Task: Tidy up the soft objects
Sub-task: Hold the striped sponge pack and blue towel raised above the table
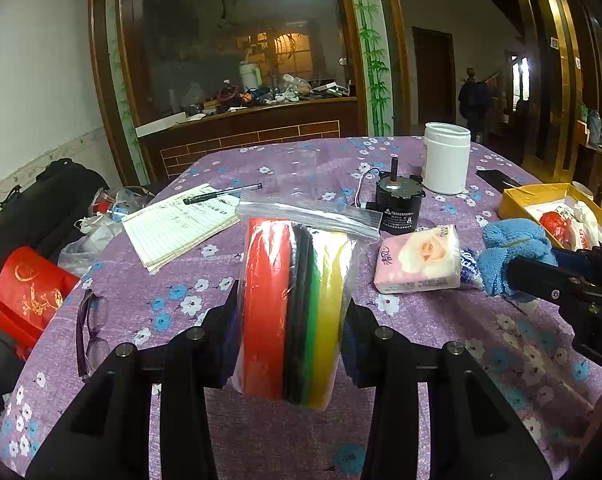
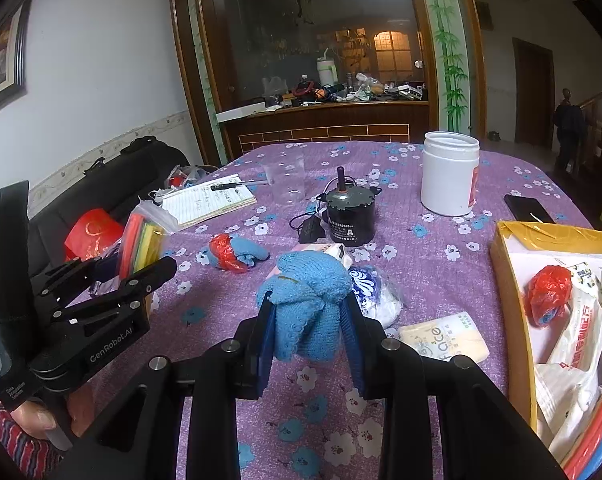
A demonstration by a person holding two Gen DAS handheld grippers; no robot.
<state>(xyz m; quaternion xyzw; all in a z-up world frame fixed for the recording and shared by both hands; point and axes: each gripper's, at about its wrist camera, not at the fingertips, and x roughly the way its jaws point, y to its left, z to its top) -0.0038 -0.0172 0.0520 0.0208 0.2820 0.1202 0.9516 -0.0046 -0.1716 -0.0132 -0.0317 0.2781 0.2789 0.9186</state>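
The left tool (image 1: 291,320) is clenched on a clear zip bag of coloured foam sheets (image 1: 297,312) — red, black, green and yellow standing on edge between its pads, lifted above the tabletop (image 1: 181,280); the bag's sealed top sticks up beyond the fingers. The right tool (image 2: 307,344) grips a bunched blue knitted cloth (image 2: 307,300), held clear of the purple flowered covering; just beyond it lie a pink tissue pack (image 1: 419,260) and a blue-and-white wrapped bundle (image 2: 375,292), touching each other. A yellowish tissue pack (image 2: 445,340) lies to the right of that tool, near the open yellow box (image 2: 509,280), which holds a red bag (image 2: 549,292) and white packets. Farther out — a small red-and-blue bundle (image 2: 235,256), a black motor (image 2: 349,212) with its cord, a white jar (image 2: 449,176), a clear cup (image 2: 287,180), a notebook (image 1: 181,224) with a pen (image 1: 221,194) on it, and glasses (image 1: 91,336) at the left edge.
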